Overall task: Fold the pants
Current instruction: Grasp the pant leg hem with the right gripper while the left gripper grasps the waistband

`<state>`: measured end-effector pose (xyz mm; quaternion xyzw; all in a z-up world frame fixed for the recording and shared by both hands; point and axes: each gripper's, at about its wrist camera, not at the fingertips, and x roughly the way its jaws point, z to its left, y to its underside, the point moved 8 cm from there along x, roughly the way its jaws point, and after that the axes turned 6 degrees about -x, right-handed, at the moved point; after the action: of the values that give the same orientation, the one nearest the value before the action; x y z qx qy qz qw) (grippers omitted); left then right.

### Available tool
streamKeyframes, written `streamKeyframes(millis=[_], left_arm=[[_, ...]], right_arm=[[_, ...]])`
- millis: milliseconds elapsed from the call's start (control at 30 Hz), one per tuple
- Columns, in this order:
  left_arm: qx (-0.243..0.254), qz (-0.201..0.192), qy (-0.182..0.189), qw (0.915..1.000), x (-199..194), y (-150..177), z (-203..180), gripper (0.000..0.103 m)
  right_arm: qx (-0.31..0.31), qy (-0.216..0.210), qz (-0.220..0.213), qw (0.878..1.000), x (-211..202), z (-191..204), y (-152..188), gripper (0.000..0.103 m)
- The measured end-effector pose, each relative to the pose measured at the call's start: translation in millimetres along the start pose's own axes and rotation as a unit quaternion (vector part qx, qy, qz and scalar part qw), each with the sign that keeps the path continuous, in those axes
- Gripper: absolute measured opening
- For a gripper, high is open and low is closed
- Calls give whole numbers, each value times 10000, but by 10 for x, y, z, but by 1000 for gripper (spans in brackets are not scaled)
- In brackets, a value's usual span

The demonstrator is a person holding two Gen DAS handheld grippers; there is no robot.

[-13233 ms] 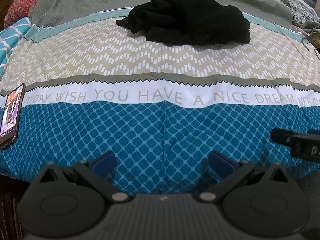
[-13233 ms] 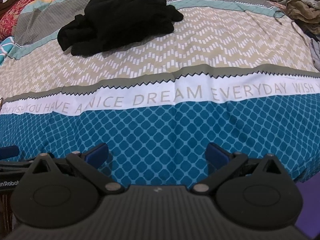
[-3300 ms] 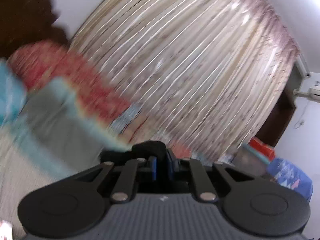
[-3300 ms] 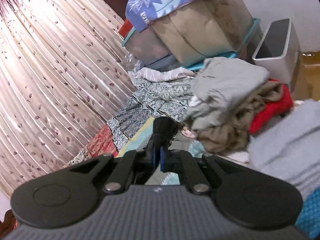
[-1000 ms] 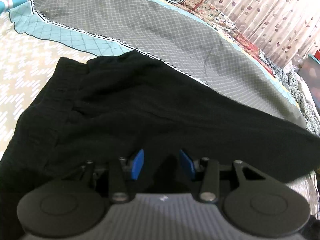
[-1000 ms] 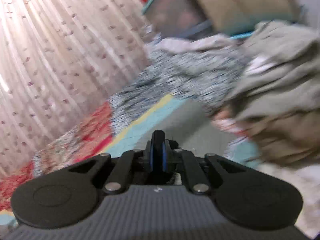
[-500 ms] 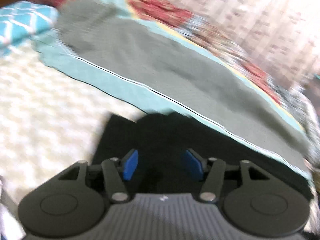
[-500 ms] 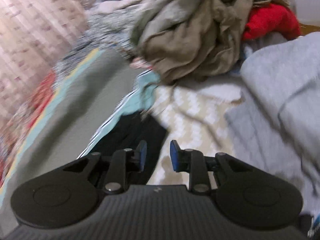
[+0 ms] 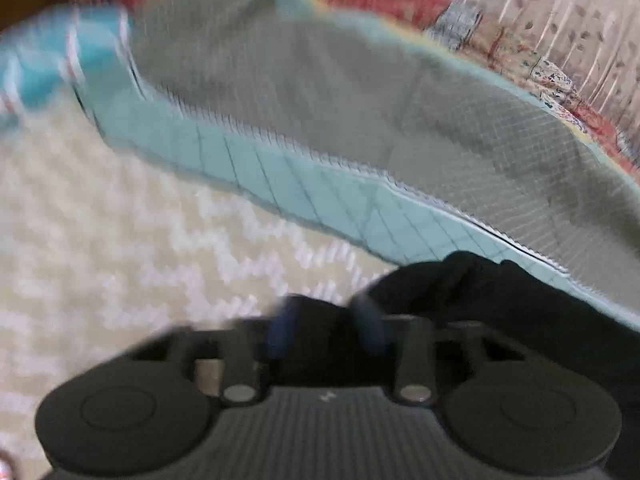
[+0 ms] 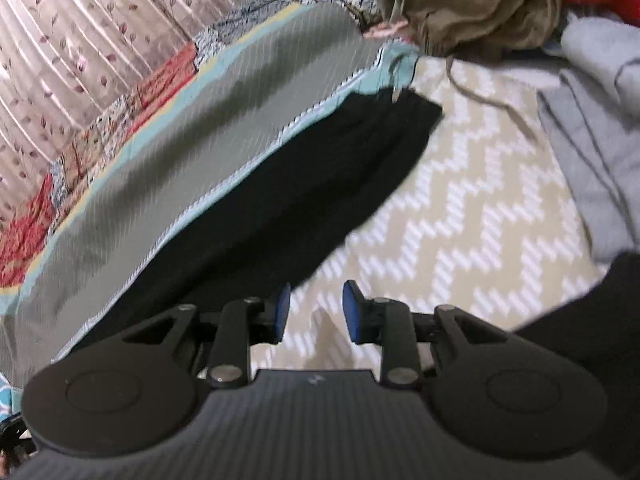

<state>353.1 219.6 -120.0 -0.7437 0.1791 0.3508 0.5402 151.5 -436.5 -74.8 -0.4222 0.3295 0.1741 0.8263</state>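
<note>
The black pants (image 10: 304, 184) lie stretched out on the bedspread, along the teal and grey stripes. In the right wrist view one end reaches the far right and the near edge lies just left of my right gripper (image 10: 313, 312), which is open and empty over the beige zigzag stripe. In the blurred left wrist view the pants (image 9: 500, 300) bunch at the lower right. My left gripper (image 9: 324, 328) has its blue pads narrowly apart with black cloth between them; whether they pinch it is unclear.
The bedspread (image 10: 472, 208) has beige zigzag, teal and grey stripes. A heap of olive, red and grey clothes (image 10: 480, 4) lies at the far right. Patterned curtains (image 10: 80, 32) hang behind the bed.
My left gripper has narrowed and moved toward the pants' left end, with motion blur. My right gripper has opened a little wider and pulled back from the pants.
</note>
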Motion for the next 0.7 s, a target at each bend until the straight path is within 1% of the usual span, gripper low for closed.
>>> streamKeyframes(millis=[33,67,100,133,167,200,233,267,300,333,367,400,433,467,500,567,633,667,700], left_arm=[[194,-273,-290,9990,-94,19,-57,10],[402,-547,-606,9958,-169,25,-114,10],[658,-800,-940,9902,-217,28,-183,10],[837,-968,-1190,9846,-224,14,-227,6],[985,-1023,-1450,9792,-181,0,-248,6],[1010,-869,-1606,9780,-79,6,-232,6],[858,-640,-1606,9812,-13,9,-195,7],[686,-476,-1554,9843,18,5,-148,7],[515,-416,-1398,9880,-8,-17,-113,9],[397,-480,-1165,9912,-95,-66,-93,12],[383,-560,-951,9932,-189,-100,-87,14],[436,-631,-779,9940,-271,-147,-95,29],[554,-709,-638,9939,-342,-201,-116,48],[745,-832,-521,9924,-412,-252,-163,52],[1033,-950,-406,9893,-469,-278,-240,52],[1823,-1044,-156,9776,-561,-266,-443,52],[2377,-986,91,9663,-552,-199,-656,56],[2573,-931,188,9616,-538,-150,-759,58],[2711,-861,270,9583,-511,-112,-846,62]], right_arm=[[-12,39,19,10000,-5,1,19,32],[-16,78,37,10000,2,-1,28,32],[7,117,56,9999,-2,1,37,32],[59,147,79,9998,13,-4,24,32],[125,154,101,9998,27,-3,21,32],[175,140,119,9997,30,14,15,32],[198,116,126,9997,29,43,24,32],[178,85,122,9997,34,85,6,32],[114,65,100,9999,16,127,-22,32],[38,61,68,10000,-12,158,-20,32],[-57,59,36,10000,-35,191,-56,32],[-140,63,12,9999,-45,213,-111,32],[-220,81,-9,9997,-48,230,-187,32],[-288,135,-21,9995,-31,240,-284,33],[-326,222,-2,9992,-2,243,-385,33],[-373,343,75,9987,110,271,-624,33],[-506,313,101,9982,246,331,-861,34],[-569,347,138,9977,334,352,-983,36],[-569,443,163,9973,426,348,-1098,36]])
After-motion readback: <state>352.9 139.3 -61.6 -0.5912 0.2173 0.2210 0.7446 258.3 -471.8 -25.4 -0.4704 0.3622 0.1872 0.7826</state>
